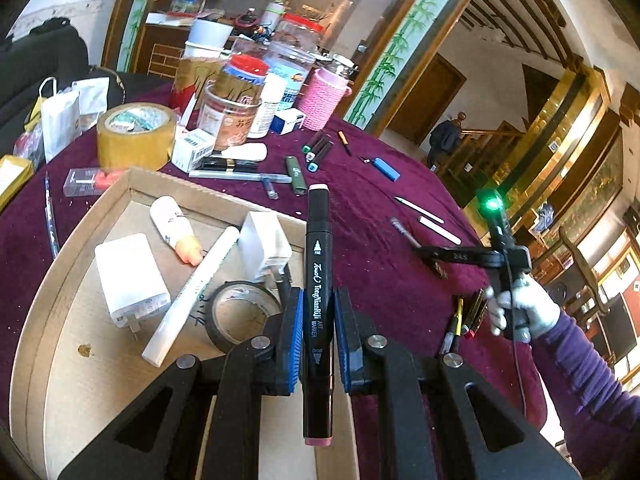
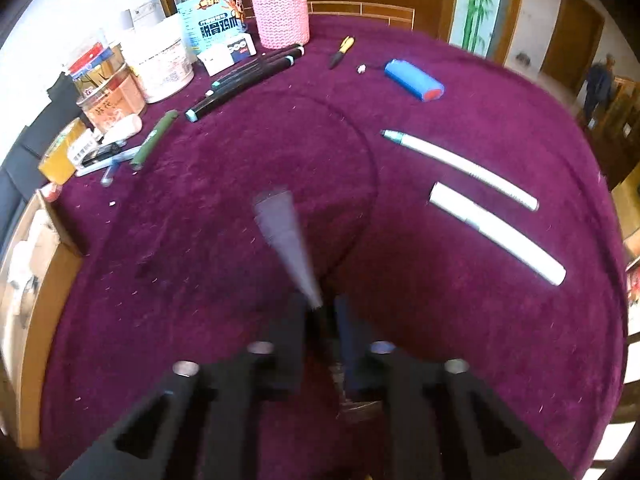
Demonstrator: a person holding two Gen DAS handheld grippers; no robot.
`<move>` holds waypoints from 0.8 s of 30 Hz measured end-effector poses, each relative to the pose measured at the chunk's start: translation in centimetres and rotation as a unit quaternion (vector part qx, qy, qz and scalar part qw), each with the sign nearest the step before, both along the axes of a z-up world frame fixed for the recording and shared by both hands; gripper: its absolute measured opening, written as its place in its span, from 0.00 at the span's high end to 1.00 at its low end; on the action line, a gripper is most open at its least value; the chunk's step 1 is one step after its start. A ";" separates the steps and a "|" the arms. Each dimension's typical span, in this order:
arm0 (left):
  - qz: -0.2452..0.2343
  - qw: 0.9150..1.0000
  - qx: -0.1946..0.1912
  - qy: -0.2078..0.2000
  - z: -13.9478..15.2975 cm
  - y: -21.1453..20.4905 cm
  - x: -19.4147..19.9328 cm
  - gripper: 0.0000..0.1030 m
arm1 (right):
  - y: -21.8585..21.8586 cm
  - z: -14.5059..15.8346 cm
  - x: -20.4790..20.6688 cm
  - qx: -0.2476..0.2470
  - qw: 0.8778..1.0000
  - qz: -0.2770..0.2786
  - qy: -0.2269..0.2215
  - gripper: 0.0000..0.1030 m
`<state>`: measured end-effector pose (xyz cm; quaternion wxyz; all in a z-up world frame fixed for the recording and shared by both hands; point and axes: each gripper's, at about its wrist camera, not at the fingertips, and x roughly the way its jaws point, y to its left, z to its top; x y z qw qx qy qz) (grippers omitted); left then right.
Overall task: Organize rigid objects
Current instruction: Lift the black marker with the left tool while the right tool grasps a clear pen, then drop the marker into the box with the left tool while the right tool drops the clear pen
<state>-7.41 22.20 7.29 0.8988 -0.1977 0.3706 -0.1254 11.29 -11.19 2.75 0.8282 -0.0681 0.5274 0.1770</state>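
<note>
Left gripper (image 1: 318,344), low in the frame's centre, pinches a black art marker (image 1: 319,280) upright between its blue pads, over the right rim of the cardboard tray (image 1: 52,280). Right gripper (image 2: 318,320), angled steeply toward the purple tablecloth (image 2: 460,340), is clamped on a blurred grey pen (image 2: 286,240); its gloved hand (image 1: 520,312) shows at the right edge.
</note>
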 end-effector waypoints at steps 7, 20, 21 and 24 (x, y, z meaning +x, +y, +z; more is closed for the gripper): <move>0.007 1.000 -0.012 0.004 -0.1 0.7 -0.3 0.86 | 2.1 -0.2 -0.3 -0.034 0.999 -0.020 -0.027 0.88; 0.064 0.997 0.039 0.031 0.4 4.5 -2.7 0.86 | -0.4 2.8 -5.1 0.215 0.972 -0.093 0.010 0.89; 0.066 0.996 0.048 0.042 0.2 4.8 -2.5 0.86 | 0.0 3.3 -5.9 0.230 0.969 -0.087 0.010 0.89; 0.077 0.992 0.062 0.078 -1.0 6.0 -1.9 0.86 | 2.5 4.4 -8.2 0.271 0.961 -0.059 0.021 0.89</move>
